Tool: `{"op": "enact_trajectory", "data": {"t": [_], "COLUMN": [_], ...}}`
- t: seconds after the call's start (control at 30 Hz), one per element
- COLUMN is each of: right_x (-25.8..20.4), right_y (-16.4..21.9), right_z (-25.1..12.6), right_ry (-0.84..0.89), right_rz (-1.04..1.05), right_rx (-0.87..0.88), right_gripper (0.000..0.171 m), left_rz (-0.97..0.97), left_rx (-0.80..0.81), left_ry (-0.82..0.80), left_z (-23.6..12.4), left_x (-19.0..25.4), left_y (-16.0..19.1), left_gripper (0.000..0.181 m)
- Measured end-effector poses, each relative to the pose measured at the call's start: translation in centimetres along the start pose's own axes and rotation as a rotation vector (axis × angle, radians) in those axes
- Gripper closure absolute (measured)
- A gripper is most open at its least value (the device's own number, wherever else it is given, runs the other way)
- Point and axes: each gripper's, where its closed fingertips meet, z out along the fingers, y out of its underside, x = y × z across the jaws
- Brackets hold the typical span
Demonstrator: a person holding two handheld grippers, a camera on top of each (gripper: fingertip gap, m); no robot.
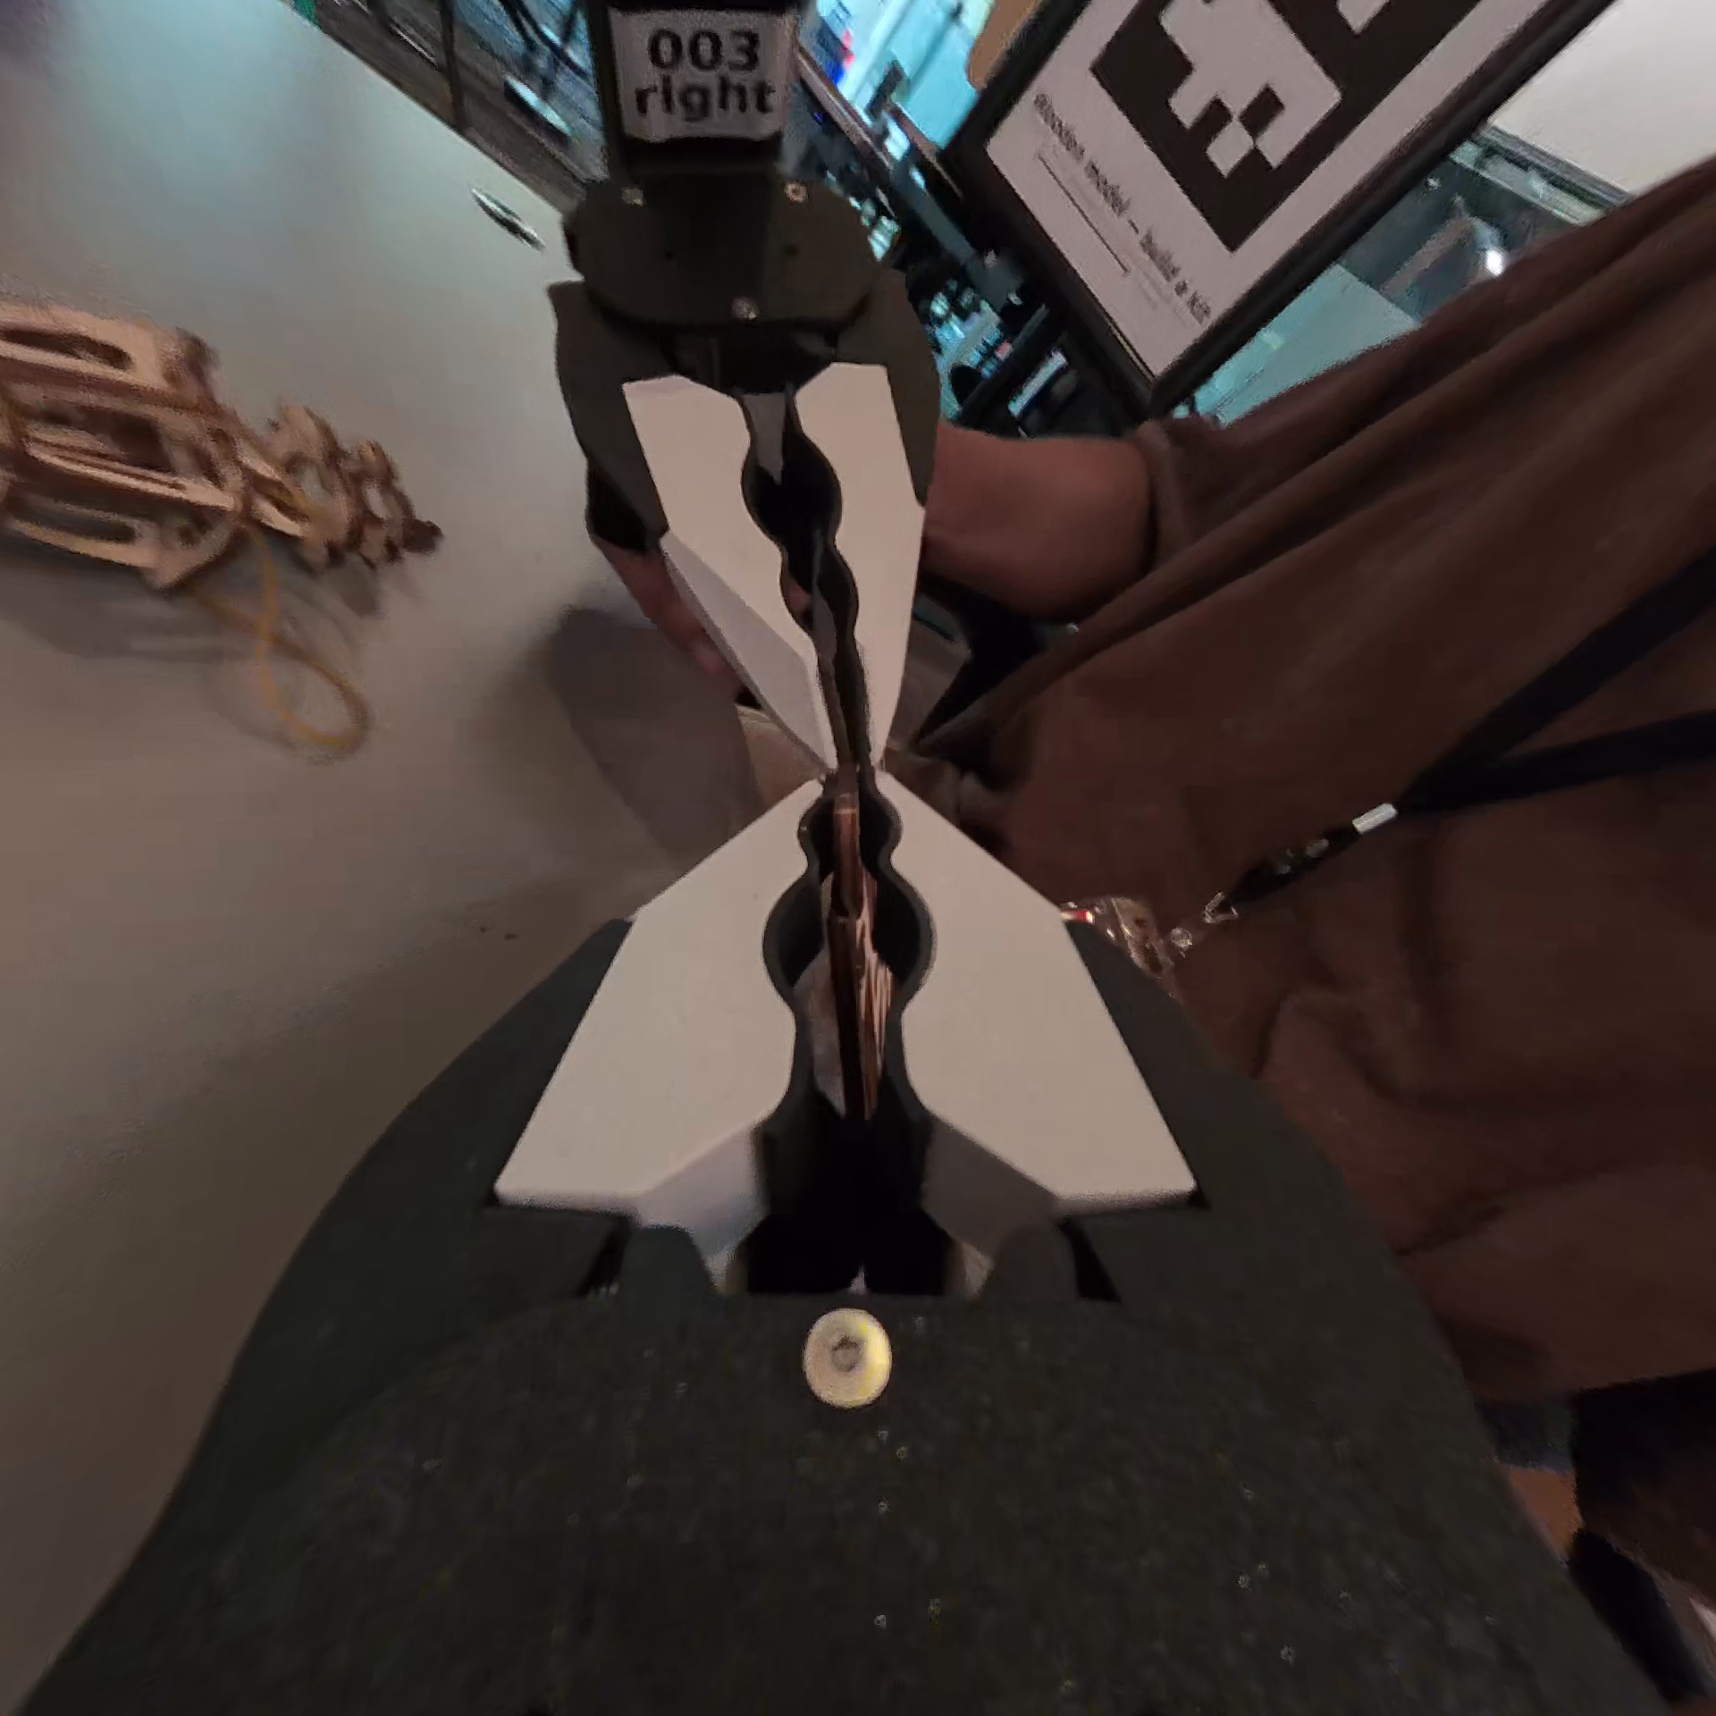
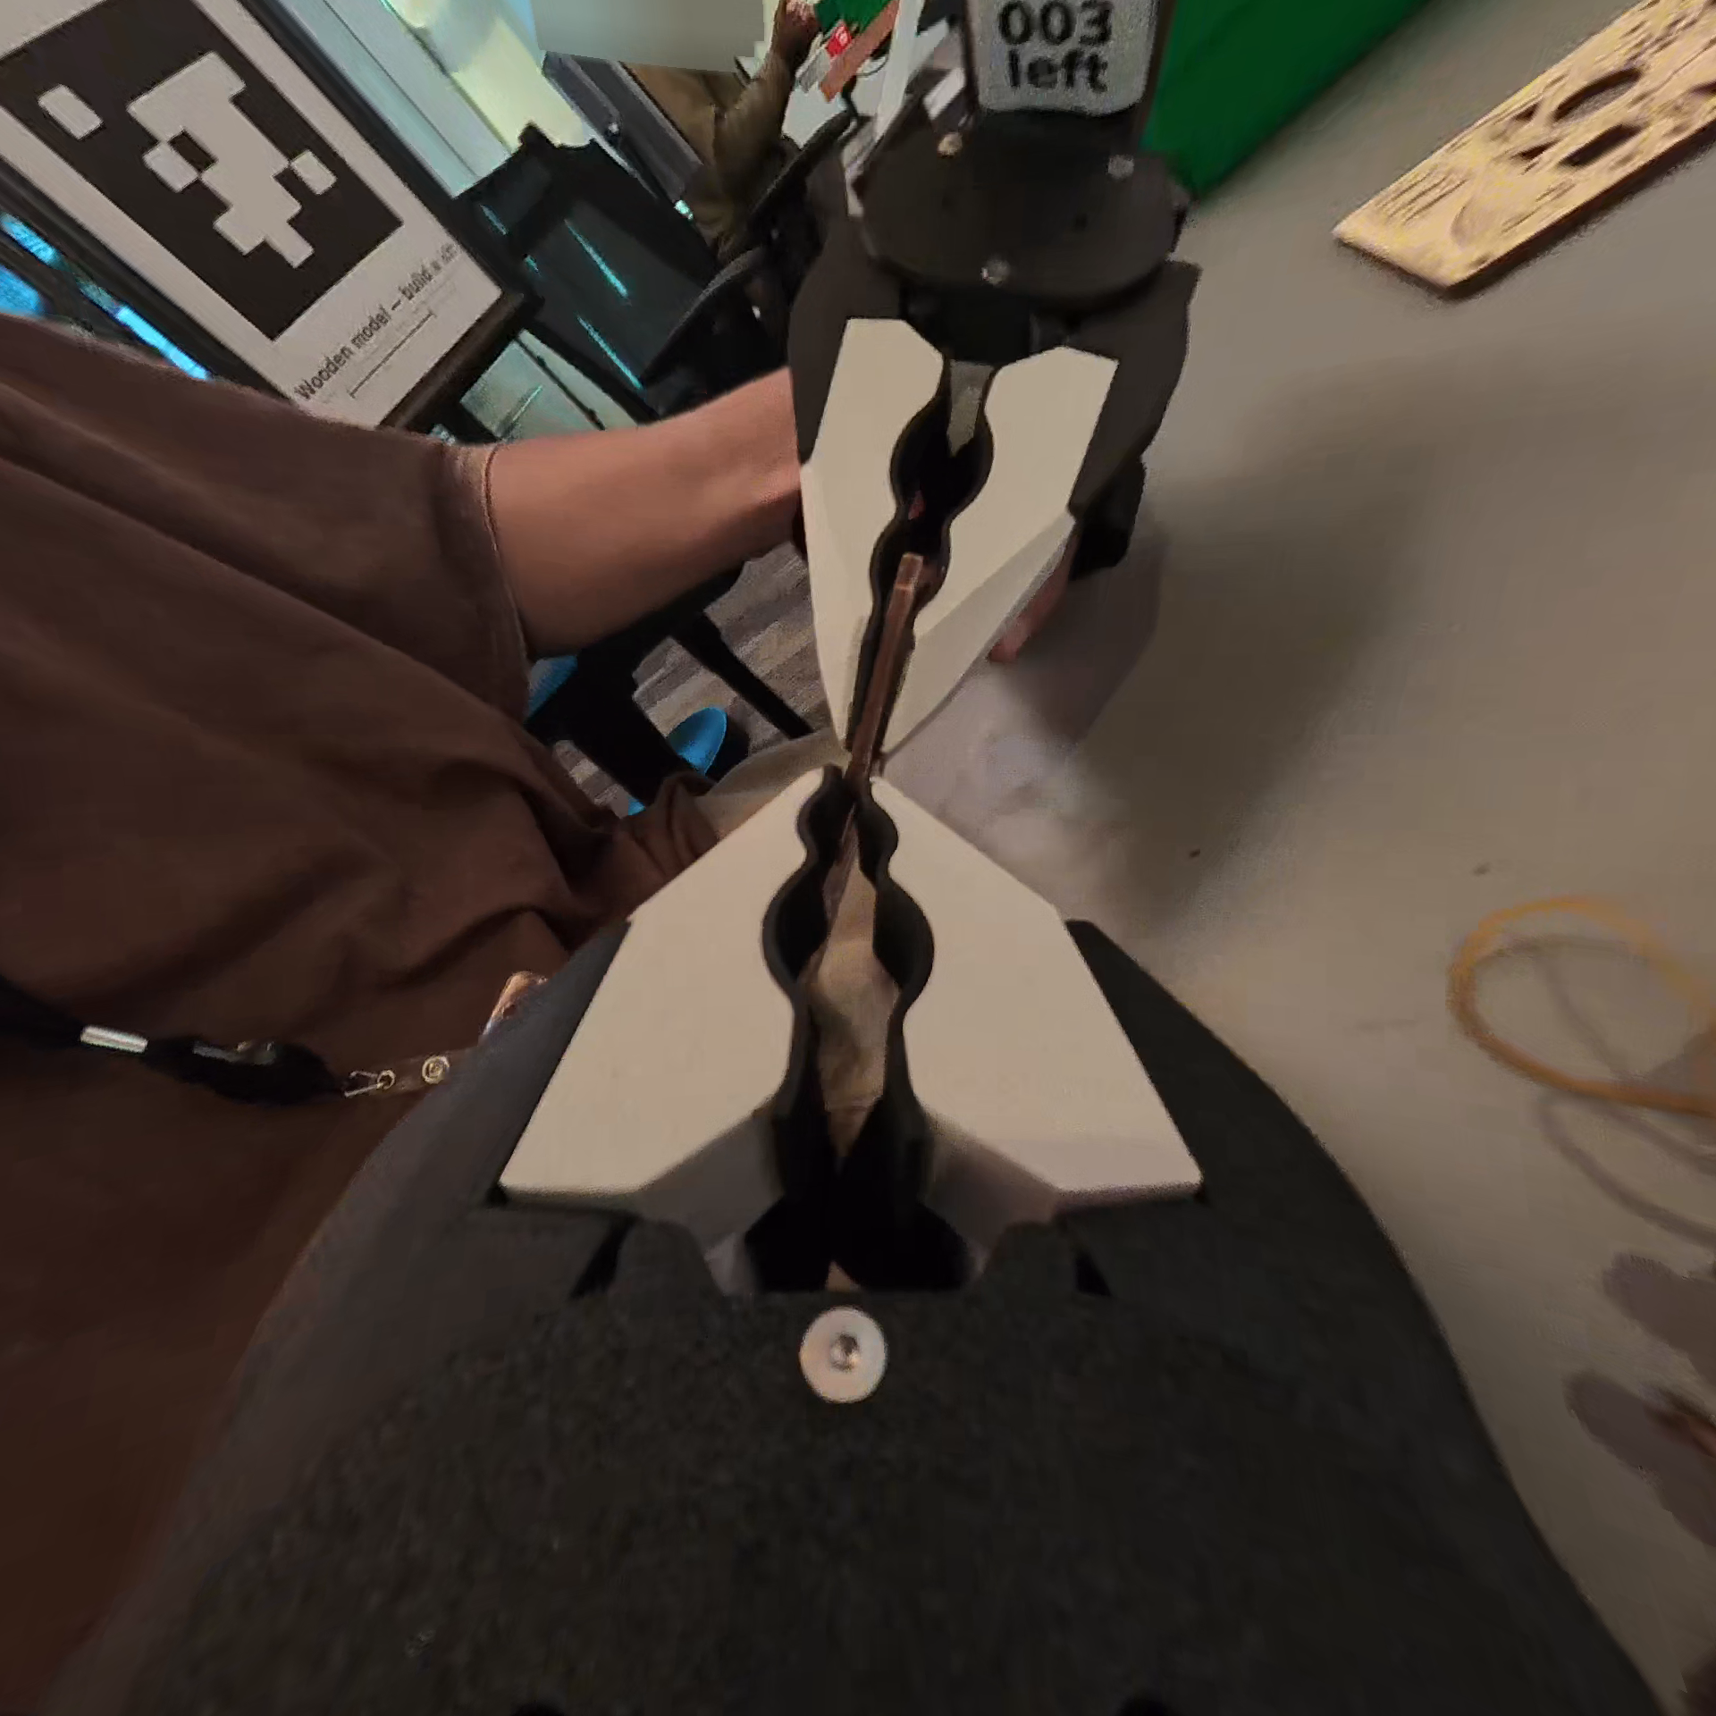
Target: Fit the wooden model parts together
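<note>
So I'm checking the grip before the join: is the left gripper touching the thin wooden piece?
Touching. The left wrist view shows the left gripper shut on the wooden piece, pinched between its white fingers.

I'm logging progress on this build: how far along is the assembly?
Done: a partly built pale wooden model lies on the grey table beside a yellow rubber band. In hand: the left gripper and right gripper meet tip to tip, each shut on a thin dark-edged wooden piece; whether they have mated is hidden. Left: a flat wooden cut-out sheet lies farther off.
</note>
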Motion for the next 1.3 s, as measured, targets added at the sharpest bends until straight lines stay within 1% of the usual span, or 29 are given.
{"op": "enact_trajectory", "data": {"t": [0.07,0.13,0.2,0.23,0.27,0.43,0.53,0.63,0.73,0.9,1.03,1.07,1.1,1.2,1.27,1.3], "right_x": [0.7,1.1,1.2,1.1,1.0,1.3,1.4,1.5,1.5,1.9,1.9,2.0,2.3,2.8,3.0,3.1], "right_y": [-2.4,-4.3,-5.7,-6.2,-6.5,-6.9,-6.8,-6.6,-7.0,-6.4,-5.8,-5.8,-5.9,-5.9,-5.2,-4.8], "right_z": [-0.1,0.3,1.1,1.5,1.8,3.2,3.8,4.2,4.4,4.3,3.9,3.8,3.7,3.5,2.7,2.1], "right_ry": [0.046,0.121,0.16,0.157,0.157,0.243,0.245,0.229,0.247,0.351,0.353,0.361,0.354,0.289,0.264,0.258], "right_rz": [0.021,-0.065,-0.14,-0.162,-0.19,-0.346,-0.372,-0.356,-0.42,-0.634,-0.684,-0.686,-0.646,-0.368,-0.271,-0.243], "right_rx": [0.009,-0.054,-0.126,-0.154,-0.173,-0.244,-0.234,-0.228,-0.199,-0.273,-0.28,-0.276,-0.26,-0.197,-0.204,-0.206], "right_gripper": [0.17,0.169,0.161,0.161,0.168,0.168,0.167,0.167,0.167,0.168,0.168,0.168,0.167,0.166,0.157,0.157], "left_rz": [0.044,0.108,0.164,0.177,0.188,0.176,0.168,0.157,0.147,0.127,0.124,0.114,0.116,0.121,0.116,0.112], "left_rx": [0.042,0.018,0.014,0.025,0.03,0.067,0.085,0.088,0.125,0.129,0.1,0.105,0.108,0.104,0.114,0.127], "left_ry": [-0.09,-0.217,-0.292,-0.319,-0.34,-0.316,-0.298,-0.295,-0.271,-0.206,-0.19,-0.199,-0.216,-0.275,-0.303,-0.301], "left_z": [-1.6,-3.2,-4.5,-5.1,-5.5,-6.9,-7.4,-7.7,-8.1,-7.7,-7.1,-7.0,-7.1,-7.3,-7.7,-8.0], "left_x": [-0.4,-0.3,0.3,0.4,0.5,0.7,0.7,0.6,0.7,0.3,0.0,-0.3,-0.4,-1.1,-1.3,-1.3], "left_y": [-1.8,-2.8,-3.7,-4.0,-4.1,-3.3,-2.7,-2.3,-2.5,-1.8,-1.5,-1.6,-1.7,-1.9,-1.9,-1.8], "left_gripper": [0.18,0.179,0.18,0.18,0.18,0.179,0.179,0.179,0.179,0.179,0.178,0.178,0.17,0.18,0.18,0.18]}}
